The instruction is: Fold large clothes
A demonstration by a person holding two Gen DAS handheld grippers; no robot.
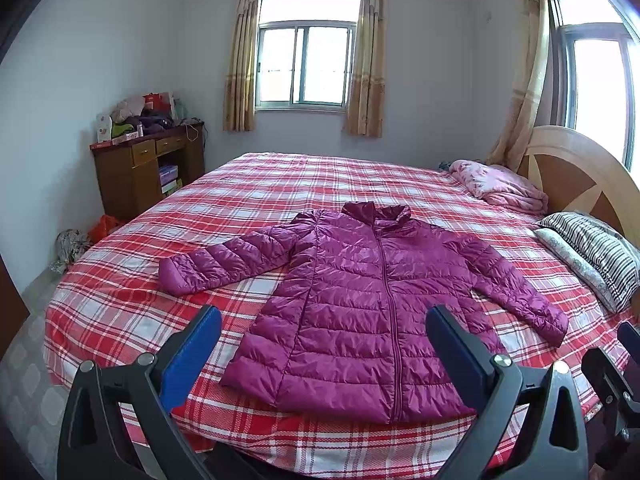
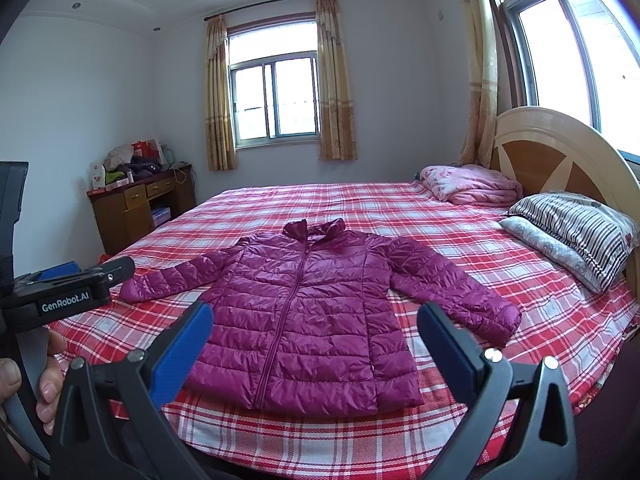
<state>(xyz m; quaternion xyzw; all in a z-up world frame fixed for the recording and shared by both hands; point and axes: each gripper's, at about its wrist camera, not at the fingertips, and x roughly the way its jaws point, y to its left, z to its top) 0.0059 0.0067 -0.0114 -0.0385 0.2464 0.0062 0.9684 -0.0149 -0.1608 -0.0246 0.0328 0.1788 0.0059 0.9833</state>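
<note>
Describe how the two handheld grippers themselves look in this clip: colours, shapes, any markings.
Both the left gripper and the right gripper have black angular frames with triangular cut-outs and silver bolt heads. Each carries two flat fingers faced with blue pads. In the right wrist view, the left gripper's black body bears white "GenRobot.AI" lettering, with a grey handle below it. No cables or sleeves are visible.

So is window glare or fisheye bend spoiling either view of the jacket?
Left wrist view: windows blown out, jacket evenly lit and sharp; bed edges bow. Right wrist view: same bowing, side window glares, jacket still clear.
</note>
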